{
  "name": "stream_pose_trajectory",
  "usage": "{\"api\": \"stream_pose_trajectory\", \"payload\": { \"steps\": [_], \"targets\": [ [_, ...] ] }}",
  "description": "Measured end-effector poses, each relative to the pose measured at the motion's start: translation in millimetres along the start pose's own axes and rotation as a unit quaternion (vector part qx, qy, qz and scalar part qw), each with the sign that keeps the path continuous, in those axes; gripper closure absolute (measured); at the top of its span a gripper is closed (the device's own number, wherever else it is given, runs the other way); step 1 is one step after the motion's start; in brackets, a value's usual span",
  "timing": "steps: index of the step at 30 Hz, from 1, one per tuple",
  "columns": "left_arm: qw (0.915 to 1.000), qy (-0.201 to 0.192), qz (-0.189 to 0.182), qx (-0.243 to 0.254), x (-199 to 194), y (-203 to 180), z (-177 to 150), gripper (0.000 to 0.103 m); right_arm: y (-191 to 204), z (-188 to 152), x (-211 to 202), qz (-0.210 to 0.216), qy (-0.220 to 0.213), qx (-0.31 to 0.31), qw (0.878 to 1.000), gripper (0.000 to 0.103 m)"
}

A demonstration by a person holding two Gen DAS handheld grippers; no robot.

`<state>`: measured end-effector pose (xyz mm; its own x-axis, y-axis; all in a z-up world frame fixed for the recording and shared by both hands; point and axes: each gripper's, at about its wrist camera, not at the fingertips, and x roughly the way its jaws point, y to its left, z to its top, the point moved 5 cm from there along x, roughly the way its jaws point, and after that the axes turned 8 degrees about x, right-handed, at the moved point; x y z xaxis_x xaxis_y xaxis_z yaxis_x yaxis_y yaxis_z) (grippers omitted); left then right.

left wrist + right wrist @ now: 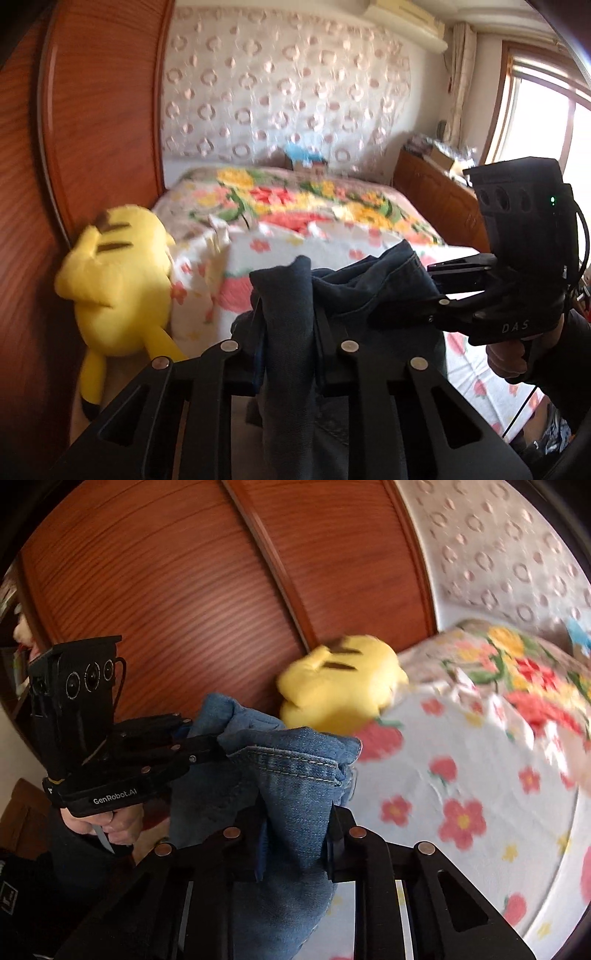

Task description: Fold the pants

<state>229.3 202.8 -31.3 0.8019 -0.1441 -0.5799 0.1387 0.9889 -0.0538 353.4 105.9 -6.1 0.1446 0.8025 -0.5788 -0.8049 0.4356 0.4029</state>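
Both grippers clenched on the pants, a pair of blue jeans: left gripper pinching a bunched hem or edge between its fingers, right gripper closed over a stitched denim edge. Seen also from the other side, each tool reaching into the same bundle, left gripper from the left in the right wrist view, right gripper from the right in the left wrist view. Pants held up in the air, close to the cameras, above the near end of the bed with its floral sheet; the rest of the cloth hanging down out of sight below the fingers. Judged early or midway: garment lifted and gathered, not laid flat, no finished fold visible. Whether any fold had been made, impossible to tell from the crumpled denim. Left to do, by that reading: spreading on the sheet, then folding. Yellow plush toy at the bed's edge against the wooden wardrobe, near the likely landing spot.
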Motion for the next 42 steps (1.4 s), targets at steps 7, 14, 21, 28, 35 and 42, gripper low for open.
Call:
{"api": "stream_pose_trajectory", "payload": {
  "steps": [7,14,21,28,35,42],
  "targets": [
    [0.9979,-0.055,0.033,-0.004,-42,30,41,0.082,30,44,-8,0.022,-0.019,-0.050,0.998,0.082],
    [0.9971,-0.050,0.055,0.016,0,51,90,0.082,-14,79,7,0.027,-0.048,-0.023,0.998,0.082],
    [0.9986,0.023,0.048,0.005,103,67,95,0.082,-108,94,53,-0.015,-0.044,0.043,0.998,0.082],
    [0.9970,0.067,0.035,-0.013,140,63,64,0.060,-188,72,93,-0.082,-0.009,0.094,0.992,0.072],
    [0.9958,0.084,0.037,-0.008,126,40,26,0.060,-192,76,82,-0.105,-0.020,0.111,0.988,0.052],
    [0.9955,0.090,0.032,0.000,117,19,8,0.060,-152,75,17,-0.189,-0.062,0.057,0.978,0.051]
  ]
}}
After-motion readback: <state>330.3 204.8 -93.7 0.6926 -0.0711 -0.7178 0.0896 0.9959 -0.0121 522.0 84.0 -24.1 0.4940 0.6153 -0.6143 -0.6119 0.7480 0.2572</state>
